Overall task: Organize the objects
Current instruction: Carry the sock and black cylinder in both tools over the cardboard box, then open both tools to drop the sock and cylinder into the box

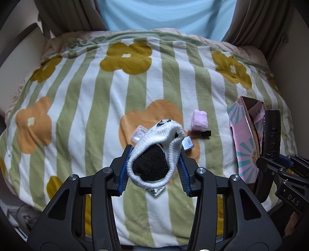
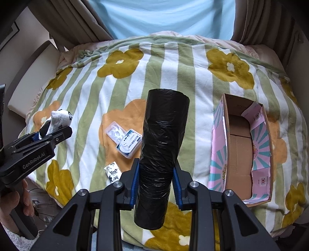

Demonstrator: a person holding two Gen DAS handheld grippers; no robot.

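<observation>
Left wrist view: a fleecy blanket (image 1: 96,100) with green stripes and flowers is covering the bed, beige curtains (image 1: 63,15) hanging behind. The left gripper (image 1: 154,164) is gripping a knitted white-and-black sock (image 1: 154,146) above it — jaws closed on the fabric.

Right wrist view: the right gripper (image 2: 156,183) is clamping a glossy black roll of bags (image 2: 162,146) over the blanket, beside an open pink cardboard box (image 2: 241,150) — its cardboard floor showing bare.

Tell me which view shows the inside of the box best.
Right wrist: the box lies open, its bare cardboard floor visible, nothing in it. Left wrist catches only its outer side and one open end at the frame's right edge.
</observation>
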